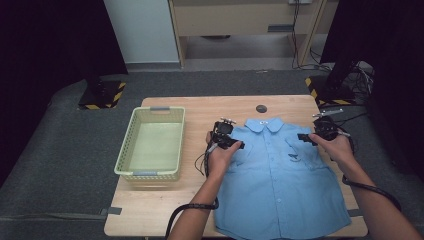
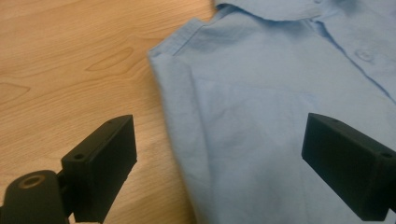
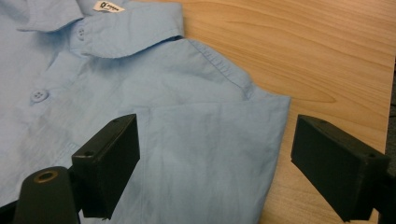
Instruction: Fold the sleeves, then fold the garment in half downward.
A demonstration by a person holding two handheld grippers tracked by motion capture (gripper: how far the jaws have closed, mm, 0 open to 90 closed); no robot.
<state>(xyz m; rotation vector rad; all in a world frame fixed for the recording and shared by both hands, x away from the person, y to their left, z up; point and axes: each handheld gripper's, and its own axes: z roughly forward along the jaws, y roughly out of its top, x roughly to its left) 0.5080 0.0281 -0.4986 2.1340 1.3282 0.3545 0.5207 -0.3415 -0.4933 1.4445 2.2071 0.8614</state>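
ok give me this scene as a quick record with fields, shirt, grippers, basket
shirt: light blue shirt, laid flat on the table, buttoned, collar at the far end
left gripper: left gripper at the shirt's left shoulder, jaws open astride the sleeve edge, nothing gripped
right gripper: right gripper at the right shoulder, jaws open over the sleeve
basket: pale green basket left of the shirt, nothing in it

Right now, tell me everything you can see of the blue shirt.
The light blue shirt lies flat, front up, on the wooden table, collar toward the far edge. It looks like thin woven cotton, buttoned, with a white neck label, short sleeves folded in and a small dark chest mark. The left gripper and right gripper hover open over its shoulders.
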